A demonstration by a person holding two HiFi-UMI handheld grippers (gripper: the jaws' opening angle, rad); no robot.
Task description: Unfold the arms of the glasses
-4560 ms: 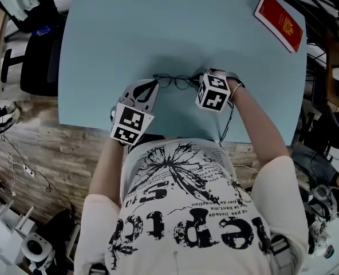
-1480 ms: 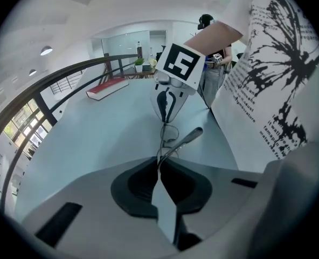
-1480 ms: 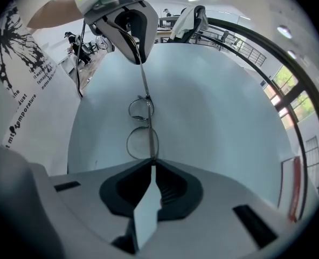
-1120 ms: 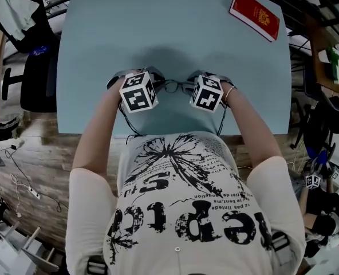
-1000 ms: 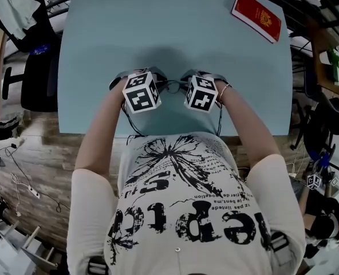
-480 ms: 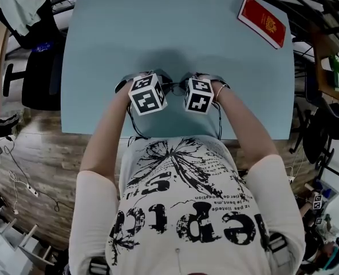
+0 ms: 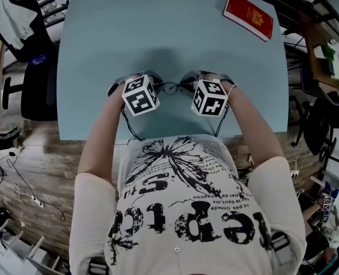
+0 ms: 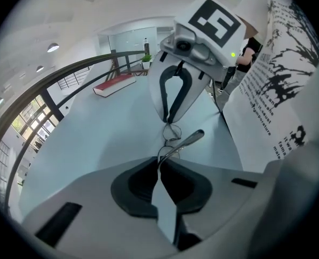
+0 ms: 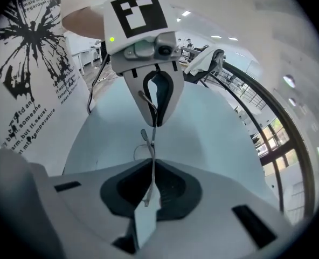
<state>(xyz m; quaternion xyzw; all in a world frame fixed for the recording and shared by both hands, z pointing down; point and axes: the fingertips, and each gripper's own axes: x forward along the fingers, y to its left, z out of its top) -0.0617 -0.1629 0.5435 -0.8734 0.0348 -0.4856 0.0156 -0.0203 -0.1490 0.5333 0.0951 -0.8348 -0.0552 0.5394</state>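
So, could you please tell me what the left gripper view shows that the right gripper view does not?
Only the left gripper view: the red book on the table, and the right gripper head-on. Only the right gripper view: the left gripper head-on, and a white cloth beyond the table. Both: the glasses, pinched by both grippers, the table and the printed shirt.

Broad bare stretch of pale blue table (image 7: pixel 175 22) left open across the upper centre of the head view, red book (image 7: pixel 248 15) laid at its upper right corner, near edge blocked midway by glasses (image 7: pixel 172 87), dark chair (image 7: pixel 38 73) set beyond the left edge.
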